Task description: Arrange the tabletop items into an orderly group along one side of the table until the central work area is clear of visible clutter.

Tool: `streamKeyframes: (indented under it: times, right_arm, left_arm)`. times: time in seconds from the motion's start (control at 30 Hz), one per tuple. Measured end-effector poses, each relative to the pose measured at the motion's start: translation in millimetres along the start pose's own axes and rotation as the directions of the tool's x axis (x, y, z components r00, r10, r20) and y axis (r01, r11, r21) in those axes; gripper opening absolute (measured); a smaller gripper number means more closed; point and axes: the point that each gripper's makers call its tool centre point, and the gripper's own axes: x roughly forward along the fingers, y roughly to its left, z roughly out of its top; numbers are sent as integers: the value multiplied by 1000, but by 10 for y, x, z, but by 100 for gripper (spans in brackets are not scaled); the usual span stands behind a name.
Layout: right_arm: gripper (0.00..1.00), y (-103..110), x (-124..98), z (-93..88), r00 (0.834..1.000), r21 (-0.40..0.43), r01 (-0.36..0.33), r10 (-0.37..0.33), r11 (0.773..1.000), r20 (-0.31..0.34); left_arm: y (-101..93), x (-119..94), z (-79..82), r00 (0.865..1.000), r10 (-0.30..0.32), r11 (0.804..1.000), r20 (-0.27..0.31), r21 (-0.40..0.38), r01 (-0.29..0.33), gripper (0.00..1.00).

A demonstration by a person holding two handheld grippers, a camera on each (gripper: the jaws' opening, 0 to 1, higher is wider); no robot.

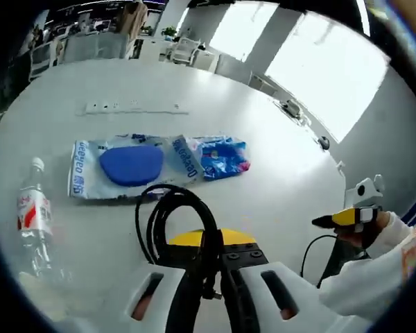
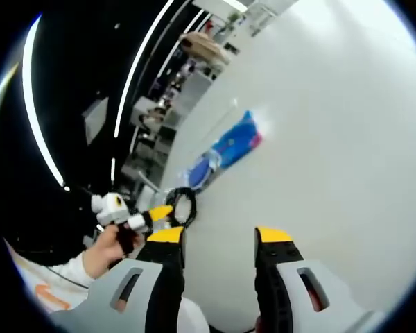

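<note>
Three items on the bench (image 1: 277,187) — blue packet (image 1: 156,166) mid-bench, bottle (image 1: 33,218) beside it | left gripper (image 1: 211,260) jaws clamped on black cable (image 1: 173,215) | right gripper (image 2: 218,239) jaws apart, empty | grouping barely begun.

Left gripper (image 1: 211,243): jaws closed on a loop of black cable (image 1: 173,215), yellow tips nearly together. Right gripper (image 2: 220,239): jaws apart, nothing betw. them. Right hand (image 1: 364,225), white sleeve, grips its handle; left hand (image 2: 107,250) likewise.
</note>
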Motion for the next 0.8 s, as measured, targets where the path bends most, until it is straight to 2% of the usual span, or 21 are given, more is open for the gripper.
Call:
streamKeyframes:
  times: [0.03,0.07,0.17,0.23,0.33,0.43,0.5,0.53,0.6,0.7,0.73,0.77,0.8]
  right_arm:
    - [40,0,13,-3,1000,-12,-1,1,1000,-7]
    - [42,3,24,-12,1000,-31,4,-5,1000,-19]
    - [44,41,34,1,999,-138,7,-14,990,-45]
    - [45,88,46,31,999,-179,-1,-8,984,-50]
    - [48,168,67,97,999,-197,-33,25,980,-43]
    - [52,286,88,176,997,-213,-79,74,974,-29]
    - [55,469,102,282,988,-216,-150,152,965,-9]
    - [57,535,103,314,984,-206,-174,177,963,-3]
    - [60,721,110,380,969,-199,-244,248,949,-5]
    - [62,976,149,437,936,-214,-349,351,912,-29]
    - [62,1006,169,453,931,-220,-362,364,906,-33]
    - [63,1039,183,466,927,-224,-373,374,900,-37]
    - [65,1110,192,485,916,-229,-397,399,889,-39]
  left_arm:
    - [-113,-26,30,999,-53,998,8,-26,54,3]
    - [-244,-66,122,994,-97,993,53,-60,101,2]
    - [-454,-150,260,981,-161,983,112,-74,169,2]
    - [-622,-217,355,965,-214,971,150,-77,228,2]
    - [-923,-325,422,935,-313,937,168,-104,333,2]
    - [-1129,-415,482,905,-382,908,185,-104,405,2]
    - [-1397,-564,548,860,-462,873,216,-61,484,2]
    - [-1469,-608,570,846,-483,861,226,-53,506,2]
    - [-1617,-702,620,806,-538,826,247,-37,563,2]
    - [-1767,-777,645,758,-599,777,258,-42,628,2]
    - [-1806,-799,658,743,-616,763,261,-38,645,1]
    - [-1877,-840,662,720,-644,739,260,-36,673,1]
    - [-1912,-857,670,709,-655,728,261,-32,685,1]
